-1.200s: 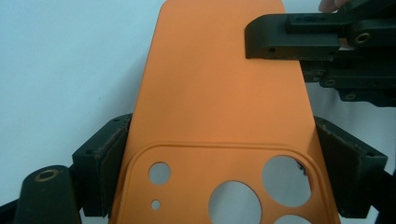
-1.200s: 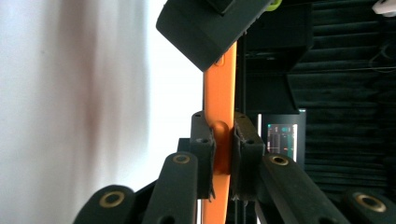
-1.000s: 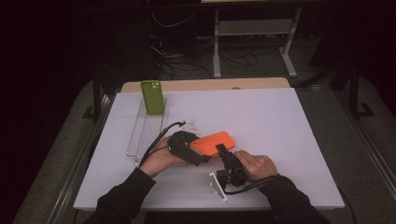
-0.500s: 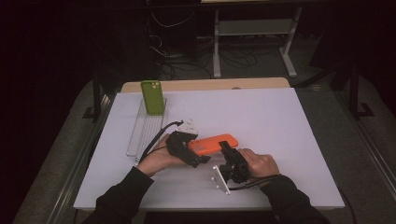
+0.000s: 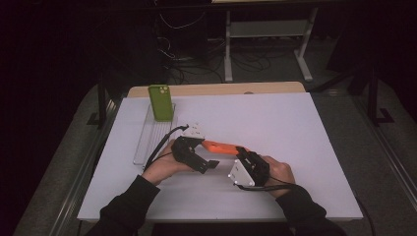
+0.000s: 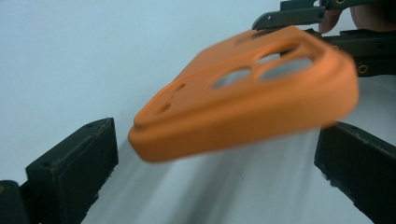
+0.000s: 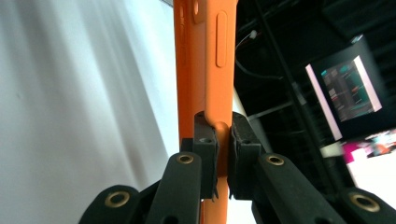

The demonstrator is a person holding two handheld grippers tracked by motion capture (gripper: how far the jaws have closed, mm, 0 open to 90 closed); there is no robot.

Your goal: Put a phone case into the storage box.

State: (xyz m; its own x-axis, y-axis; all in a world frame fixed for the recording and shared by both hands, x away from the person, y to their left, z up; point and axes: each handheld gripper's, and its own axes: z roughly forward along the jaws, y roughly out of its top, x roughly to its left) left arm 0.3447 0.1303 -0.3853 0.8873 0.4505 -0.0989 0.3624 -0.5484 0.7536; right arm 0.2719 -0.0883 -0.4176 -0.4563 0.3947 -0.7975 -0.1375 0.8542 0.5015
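Observation:
An orange phone case (image 5: 223, 147) hangs just above the white table between my two grippers. My right gripper (image 5: 242, 152) is shut on one end of it; in the right gripper view the pads (image 7: 205, 140) pinch the case's thin edge (image 7: 205, 56). My left gripper (image 5: 206, 153) is at the other end, where the camera cut-outs are. Its jaws have just opened. In the left gripper view the case (image 6: 243, 107) floats between the two wide-apart pads (image 6: 79, 163), touching neither.
A green phone case (image 5: 161, 102) stands upright at the far end of a clear tray (image 5: 145, 142) on the table's left. The white tabletop (image 5: 305, 137) has free room to the right. Dark floor, cables and a stand lie beyond the far edge.
The left gripper's jaws have opened and let go of the orange case. The right gripper has lifted slightly with the case still in its grip.

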